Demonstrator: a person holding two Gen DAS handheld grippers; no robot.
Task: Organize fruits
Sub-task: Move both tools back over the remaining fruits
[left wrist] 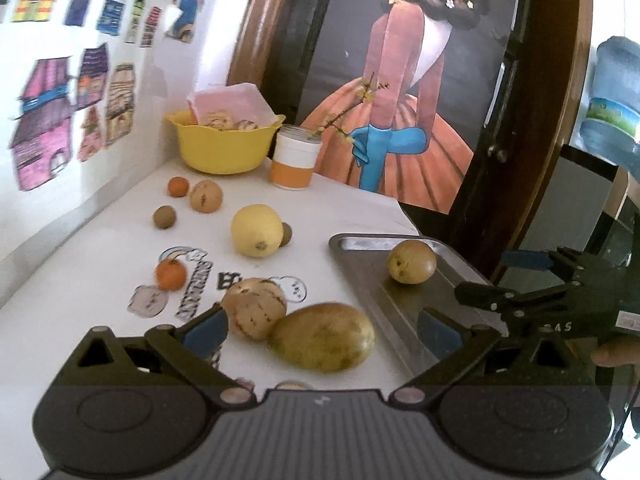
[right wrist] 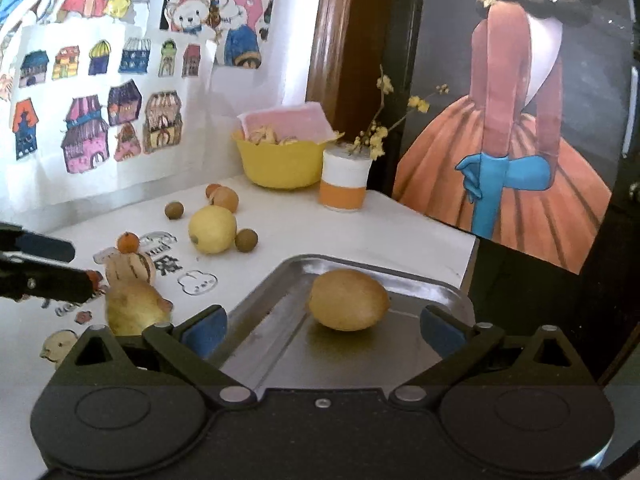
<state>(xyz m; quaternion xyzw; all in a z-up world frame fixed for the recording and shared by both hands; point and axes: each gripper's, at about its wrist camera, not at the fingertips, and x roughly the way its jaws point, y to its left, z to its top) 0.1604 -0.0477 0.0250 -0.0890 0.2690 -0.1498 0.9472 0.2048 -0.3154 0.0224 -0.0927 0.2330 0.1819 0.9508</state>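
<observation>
Left tongs (left wrist: 320, 330) spread wide, empty, hovering low over the white surface (left wrist: 340, 208); between and just ahead of their blue pads lie a large yellow-green oval fruit (left wrist: 324, 338) and a pale striped round fruit (left wrist: 254, 312), the two touching. Right tongs (right wrist: 320, 330) also spread wide, gripping nothing, held over the near end of the metal tray (right wrist: 420, 280). One brownish-yellow oval fruit (right wrist: 348, 300) rests in the tray, apart from both pads; the left view shows the same fruit (left wrist: 412, 266) toward the tray's far end. The tray sits at the right edge of the surface. Loose fruit farther back on the surface: a large yellow citrus (left wrist: 257, 230) with a small brown round fruit (left wrist: 286, 234) touching its right side, a second small brown fruit (left wrist: 164, 217) to its left, a small orange fruit (left wrist: 178, 186) beside a tan round fruit (left wrist: 205, 196) near the back, and another small orange fruit (left wrist: 171, 274) lying on printed stickers. A yellow bowl (left wrist: 224, 152) at the back corner holds pale striped fruit and pink paper; just beside it stands a white-and-orange cup (left wrist: 294, 164) with a flowering twig. Children's drawings cover the wall on the left. Left-view frame is slightly blurred.
</observation>
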